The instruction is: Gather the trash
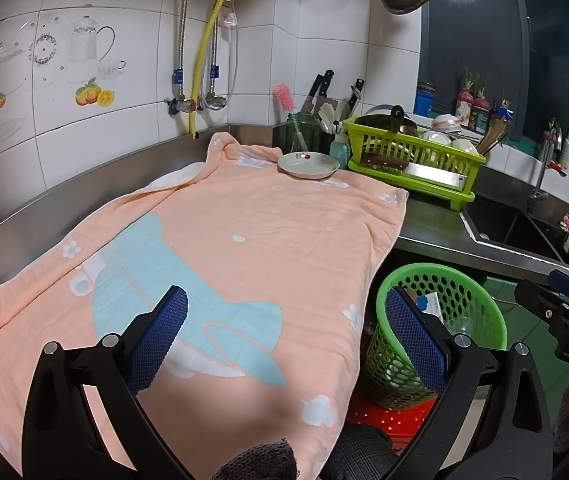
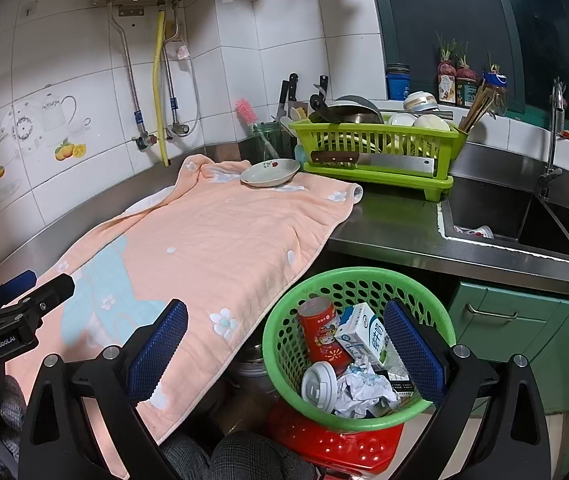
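1. The left gripper [image 1: 284,334] is hovering over the peach cotton towel with a pale blue airplane print [image 1: 220,248], its blue-padded fingers [image 1: 160,336] standing wide apart and holding nothing.
2. The right gripper [image 2: 284,340] is hanging above the round green perforated plastic basket [image 2: 364,280] at lower centre of the right wrist view, jaws spread wide, nothing between them.
3. Inside that basket the trash is sitting in a heap: a red printed can [image 2: 320,332] leaning upright, a white and blue milk carton [image 2: 364,334] tilted just beside it, a white plastic cup lid [image 2: 318,386] and crumpled white paper [image 2: 360,394] lying below them.
4. The basket is resting on a red perforated plastic stool [image 2: 336,444], down off the steel countertop [image 2: 388,224] and right beside the towel's hanging edge.
5. The towel is lying clear of trash; only a shallow cream ceramic dish [image 2: 270,172] is sitting on its far end, upper centre of the frame.
6. Behind the dish, a lime-green plastic dish rack [image 2: 376,152] is holding bowls and a cleaver [image 2: 372,160] along its front.
7. At right of the frame, the dark steel sink [image 2: 496,208] is showing a small white item in its near corner, too small to identify.
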### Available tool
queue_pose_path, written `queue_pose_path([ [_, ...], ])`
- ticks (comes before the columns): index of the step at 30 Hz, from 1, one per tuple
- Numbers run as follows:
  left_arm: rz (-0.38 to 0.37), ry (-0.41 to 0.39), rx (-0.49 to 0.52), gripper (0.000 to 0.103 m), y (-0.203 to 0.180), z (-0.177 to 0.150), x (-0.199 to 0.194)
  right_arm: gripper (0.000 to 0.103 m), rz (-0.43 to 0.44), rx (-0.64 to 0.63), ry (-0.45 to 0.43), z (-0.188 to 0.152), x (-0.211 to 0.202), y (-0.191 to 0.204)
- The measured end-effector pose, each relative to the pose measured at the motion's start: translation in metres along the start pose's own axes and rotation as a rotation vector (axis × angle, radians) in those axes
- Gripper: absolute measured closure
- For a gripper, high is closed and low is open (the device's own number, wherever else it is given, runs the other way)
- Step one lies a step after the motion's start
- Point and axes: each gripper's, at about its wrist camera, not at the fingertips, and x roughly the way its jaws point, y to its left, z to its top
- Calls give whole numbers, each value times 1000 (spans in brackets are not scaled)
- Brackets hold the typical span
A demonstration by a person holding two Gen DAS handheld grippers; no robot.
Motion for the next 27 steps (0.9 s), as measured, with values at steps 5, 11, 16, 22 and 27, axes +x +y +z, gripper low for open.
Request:
queue_pose_path([
  [5, -2, 1, 5, 5, -2, 0, 1, 8, 1, -1, 2, 0, 0, 1],
  [11, -5, -2, 6, 5, -3, 1, 1, 8, 5, -6, -1, 0, 1, 2],
  [16, -6, 1, 5, 5, -2, 1, 1, 8, 4, -7, 0, 0, 1, 3],
  [22, -16, 2, 16, 5, -4, 1, 1, 8, 1, -1, -4, 0, 1, 3],
  [27, -19, -11, 26, 5, -6, 0, 1, 8, -1, -4, -3, -1, 2, 3],
])
